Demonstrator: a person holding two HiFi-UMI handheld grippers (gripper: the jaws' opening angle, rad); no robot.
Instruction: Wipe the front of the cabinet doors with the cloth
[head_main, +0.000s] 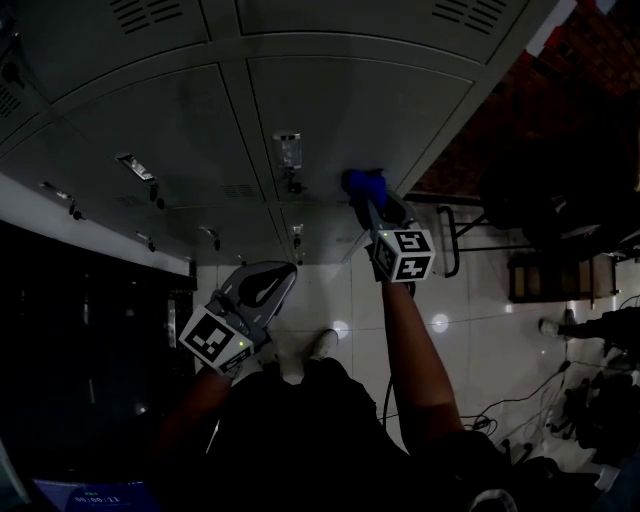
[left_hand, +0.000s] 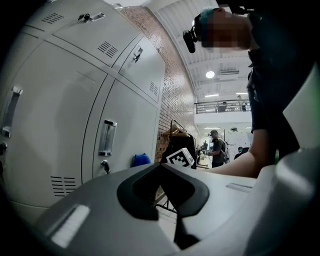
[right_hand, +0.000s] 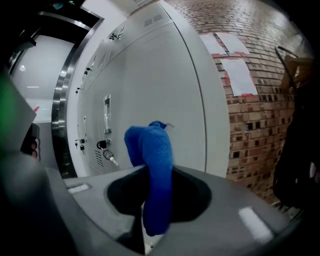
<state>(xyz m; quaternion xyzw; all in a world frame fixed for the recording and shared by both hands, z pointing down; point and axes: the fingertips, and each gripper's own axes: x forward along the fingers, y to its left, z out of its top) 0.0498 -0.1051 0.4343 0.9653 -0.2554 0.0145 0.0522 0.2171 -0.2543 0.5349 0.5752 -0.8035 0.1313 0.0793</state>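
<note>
A blue cloth (right_hand: 151, 155) is pinched upright between the jaws of my right gripper (right_hand: 150, 175). In the head view the blue cloth (head_main: 363, 184) presses against the grey locker door (head_main: 360, 110) near its lower right corner, just right of the door's handle and key lock (head_main: 288, 160). My left gripper (head_main: 283, 272) hangs lower and to the left, away from the doors, shut with nothing in it. From the left gripper (left_hand: 162, 167) view the cloth (left_hand: 140, 160) shows small against the door beside a lock (left_hand: 104, 165).
Rows of grey locker doors (left_hand: 55, 115) with handles and vents fill the left. A brick wall (right_hand: 260, 100) with paper sheets adjoins them on the right. Black chairs (head_main: 560, 200) and cables (head_main: 560, 410) lie on the tiled floor. A person (left_hand: 217, 148) stands far off.
</note>
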